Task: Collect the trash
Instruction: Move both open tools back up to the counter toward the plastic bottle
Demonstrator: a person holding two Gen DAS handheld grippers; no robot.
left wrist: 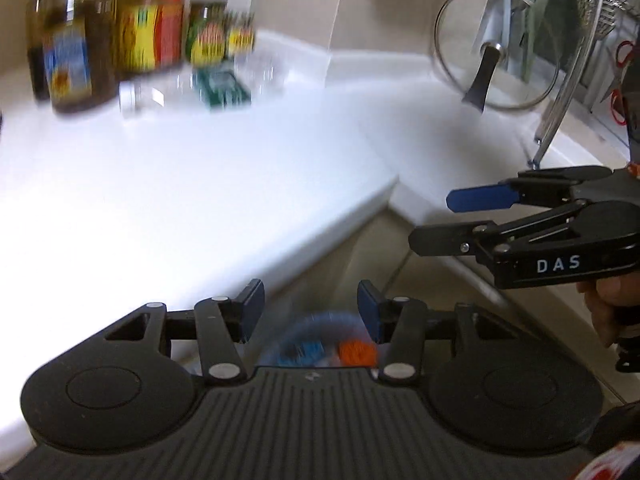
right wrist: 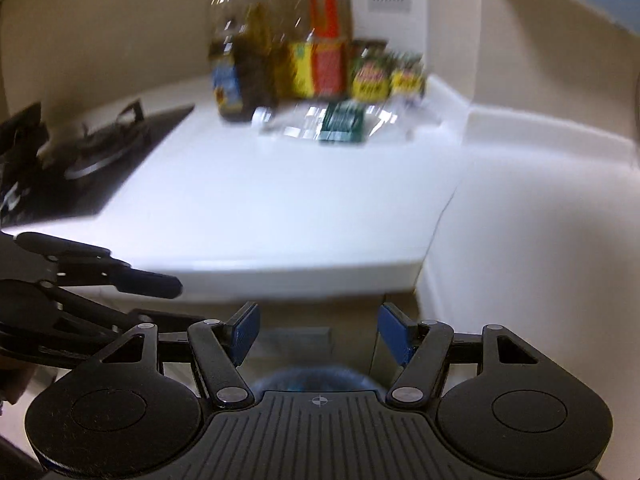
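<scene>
A crushed clear plastic bottle with a green label [left wrist: 220, 88] [right wrist: 340, 122] lies on the white counter [left wrist: 180, 184] [right wrist: 280, 208], in front of the sauce bottles. My left gripper [left wrist: 310, 308] is off the counter's front edge, open, with nothing between its blue pads. Below it, blurred, is a blue-lined bin [left wrist: 320, 346] [right wrist: 316, 380] holding blue and orange scraps. My right gripper [right wrist: 320, 330] is open and empty too, above the same bin. Each gripper shows in the other's view: the right one [left wrist: 434, 220] at the right, the left one [right wrist: 168, 300] at the left.
Tall sauce and oil bottles [left wrist: 68, 40] [right wrist: 240, 64] and small jars [right wrist: 384, 76] stand along the back wall. A black gas hob [right wrist: 92, 160] lies left. A glass pot lid [left wrist: 496, 52] and red scissors [left wrist: 620, 80] are at the right. A hand [left wrist: 604, 308] holds the right gripper.
</scene>
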